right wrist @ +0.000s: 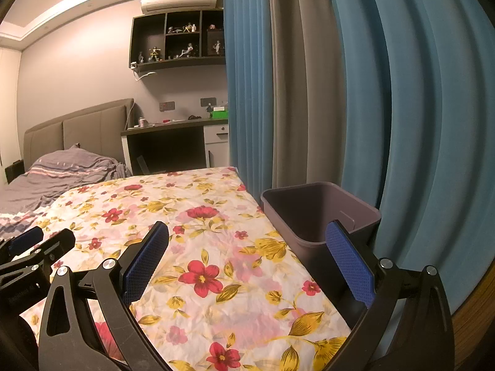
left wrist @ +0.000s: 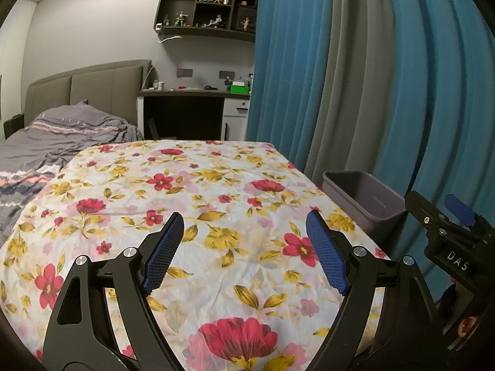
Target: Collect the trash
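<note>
No piece of trash shows in either view. A grey-purple waste bin (left wrist: 381,214) (right wrist: 312,258) stands at the right edge of the floral-cloth table (left wrist: 216,191) (right wrist: 198,216), against the curtain; what shows of its inside looks bare. My left gripper (left wrist: 244,216) hovers over the cloth, open, with nothing between its blue pads (left wrist: 164,250). My right gripper (right wrist: 246,225) is also open and holds nothing. Its right finger (right wrist: 349,262) sits in front of the bin's near wall. Each gripper's body shows at the edge of the other's view.
Blue and grey curtains (left wrist: 371,77) hang close on the right behind the bin. A bed with grey bedding (left wrist: 62,136) lies to the left of the table. Beyond the table are a desk (left wrist: 191,92) and a wall shelf of figurines (left wrist: 207,6).
</note>
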